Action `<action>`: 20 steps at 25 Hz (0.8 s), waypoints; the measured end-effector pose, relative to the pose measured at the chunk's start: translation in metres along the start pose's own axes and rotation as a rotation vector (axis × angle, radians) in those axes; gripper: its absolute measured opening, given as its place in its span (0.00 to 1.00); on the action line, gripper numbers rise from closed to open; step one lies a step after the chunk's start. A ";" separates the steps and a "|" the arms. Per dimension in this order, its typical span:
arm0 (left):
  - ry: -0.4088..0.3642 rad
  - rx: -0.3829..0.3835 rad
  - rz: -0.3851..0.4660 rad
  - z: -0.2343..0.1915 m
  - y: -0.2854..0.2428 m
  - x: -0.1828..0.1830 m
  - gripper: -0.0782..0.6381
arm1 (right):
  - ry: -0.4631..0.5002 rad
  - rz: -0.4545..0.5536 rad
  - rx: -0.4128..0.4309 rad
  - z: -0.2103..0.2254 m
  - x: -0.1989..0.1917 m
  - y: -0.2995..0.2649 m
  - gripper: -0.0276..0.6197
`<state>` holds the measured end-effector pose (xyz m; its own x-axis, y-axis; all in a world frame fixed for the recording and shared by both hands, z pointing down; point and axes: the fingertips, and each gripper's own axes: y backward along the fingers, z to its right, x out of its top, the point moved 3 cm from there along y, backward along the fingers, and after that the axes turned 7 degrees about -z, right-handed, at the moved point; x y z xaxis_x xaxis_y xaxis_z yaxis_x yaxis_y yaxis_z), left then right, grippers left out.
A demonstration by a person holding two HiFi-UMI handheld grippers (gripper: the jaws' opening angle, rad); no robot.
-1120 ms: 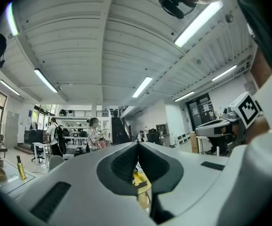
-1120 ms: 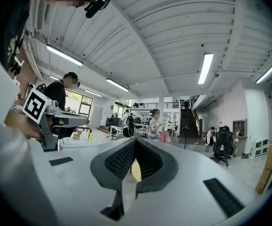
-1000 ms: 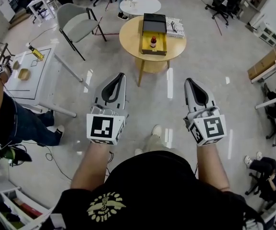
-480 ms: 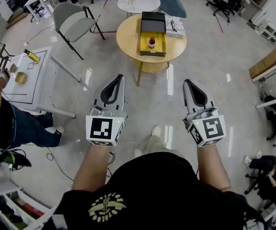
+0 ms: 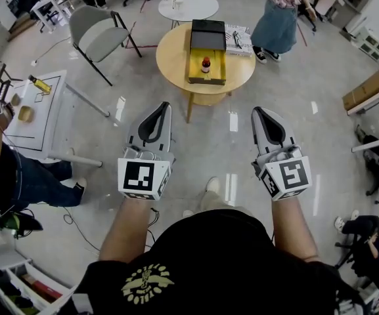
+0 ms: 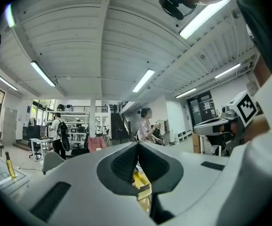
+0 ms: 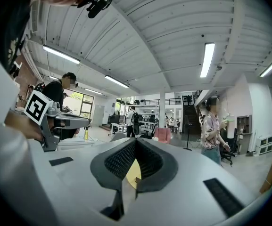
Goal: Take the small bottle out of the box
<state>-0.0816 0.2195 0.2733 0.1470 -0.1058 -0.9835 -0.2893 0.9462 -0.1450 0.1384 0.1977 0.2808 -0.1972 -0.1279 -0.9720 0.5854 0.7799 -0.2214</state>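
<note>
Left gripper point(image 5: 165, 104): fingers together, nothing between them. It points roughly level and straight ahead, forearm extended from the body, marker cube facing up at the head camera. Looks like a carry pose for the walk-up, since nothing is near enough to justify opening.

Small bottle point(image 5: 205, 64): well ahead of both sets of fingertips, on a line running between the two grippers and slightly nearer the left one's. It stands upright inside the yellow box point(image 5: 207, 81), which sits on the round table point(image 5: 175, 58). The black lid point(image 5: 208, 34) is folded back on the far side, so the top and near side are open – probably why the grippers come at it head-on.

Right gripper point(image 5: 257, 110): fingers closed too, empty. It's parallel to the left at about the same reach, tipped very slightly downward. Either could take the bottle; the jaws need to open first.

Beyond the right fingertips, a person in a skirt point(image 5: 278, 20) stands just beside the table – worth watching on approach.
</note>
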 end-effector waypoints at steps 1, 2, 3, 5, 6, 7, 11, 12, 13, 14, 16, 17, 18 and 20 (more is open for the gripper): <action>-0.001 -0.001 -0.002 -0.001 -0.005 0.001 0.13 | 0.000 0.002 0.002 0.004 0.001 -0.003 0.06; -0.003 -0.001 -0.004 -0.001 -0.009 0.002 0.13 | -0.001 0.003 0.004 0.007 0.002 -0.006 0.06; -0.004 -0.001 -0.006 -0.002 -0.014 0.004 0.13 | -0.002 0.003 0.006 0.011 0.002 -0.009 0.06; -0.007 0.000 -0.011 -0.004 -0.025 0.007 0.13 | -0.004 0.002 0.015 0.019 0.003 -0.017 0.06; -0.008 0.002 -0.012 -0.005 -0.030 0.008 0.13 | -0.006 0.002 0.018 0.023 0.003 -0.020 0.06; -0.009 0.004 -0.013 -0.005 -0.035 0.010 0.13 | -0.007 0.002 0.022 0.027 0.003 -0.024 0.06; -0.007 0.012 -0.015 -0.005 -0.052 0.013 0.13 | -0.003 0.006 0.042 0.040 0.005 -0.036 0.06; -0.007 0.015 -0.015 -0.004 -0.057 0.015 0.13 | 0.000 0.008 0.048 0.044 0.006 -0.038 0.06; -0.007 0.018 -0.015 -0.004 -0.062 0.017 0.13 | 0.002 0.011 0.052 0.048 0.007 -0.040 0.06; -0.008 0.022 -0.014 -0.003 -0.067 0.019 0.13 | 0.003 0.014 0.056 0.054 0.009 -0.043 0.06; -0.013 0.027 -0.012 0.000 -0.078 0.023 0.13 | 0.003 0.018 0.064 0.065 0.010 -0.048 0.06; -0.015 0.030 -0.012 0.001 -0.083 0.025 0.13 | 0.003 0.020 0.068 0.070 0.010 -0.051 0.06; -0.017 0.034 -0.012 0.002 -0.088 0.026 0.13 | 0.002 0.022 0.074 0.075 0.010 -0.054 0.06; -0.021 0.044 -0.014 0.003 -0.096 0.028 0.13 | 0.000 0.027 0.085 0.083 0.012 -0.061 0.06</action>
<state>-0.0470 0.1264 0.2596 0.1705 -0.1136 -0.9788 -0.2451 0.9572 -0.1538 0.1657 0.0975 0.2759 -0.1802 -0.1071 -0.9778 0.6553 0.7282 -0.2006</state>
